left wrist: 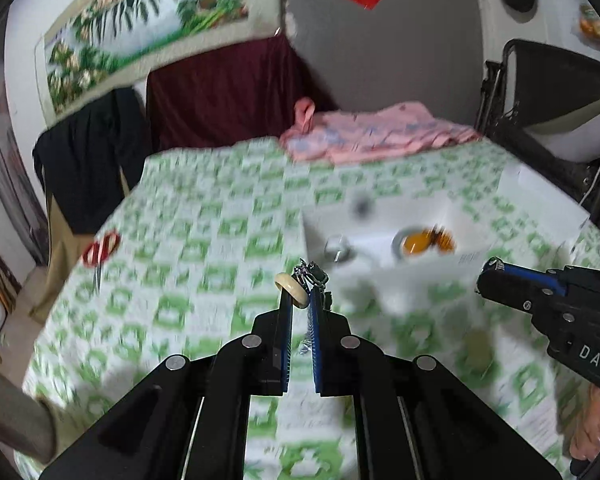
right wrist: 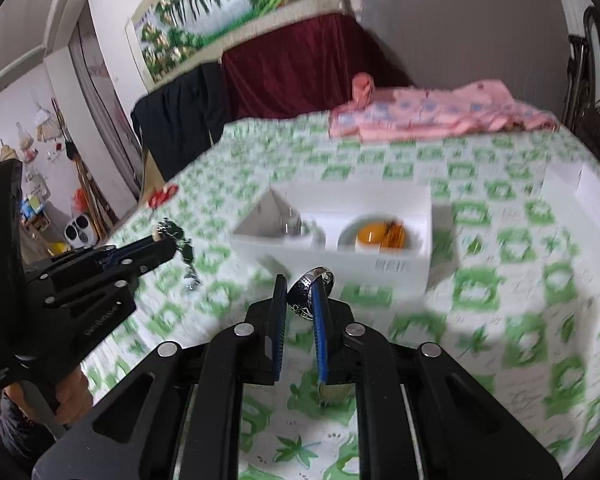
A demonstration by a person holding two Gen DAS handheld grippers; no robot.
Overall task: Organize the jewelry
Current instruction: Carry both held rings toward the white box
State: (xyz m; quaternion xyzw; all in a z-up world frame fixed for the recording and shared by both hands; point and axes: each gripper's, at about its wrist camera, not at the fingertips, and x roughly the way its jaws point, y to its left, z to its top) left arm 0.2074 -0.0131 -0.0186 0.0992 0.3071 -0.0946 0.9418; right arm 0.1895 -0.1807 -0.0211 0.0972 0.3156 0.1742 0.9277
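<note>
My left gripper (left wrist: 300, 300) is shut on a cream ring (left wrist: 291, 289) with a dark silver chain (left wrist: 314, 274) hanging beside it, held above the green-patterned tablecloth. It also shows in the right wrist view (right wrist: 168, 242) at left. My right gripper (right wrist: 300, 294) is shut on a dark silver ring (right wrist: 306, 292), and it shows in the left wrist view (left wrist: 488, 274) at right. A white compartment box (left wrist: 380, 236) (right wrist: 340, 252) lies ahead, holding an amber piece (left wrist: 424, 242) (right wrist: 380, 236) and a clear item (right wrist: 296, 226).
Red-handled scissors (left wrist: 100, 250) lie at the table's left. A pink cloth (left wrist: 372, 132) is heaped at the far edge. A white lid (right wrist: 580, 188) lies at the right. A black chair (left wrist: 540, 92) stands beyond the table.
</note>
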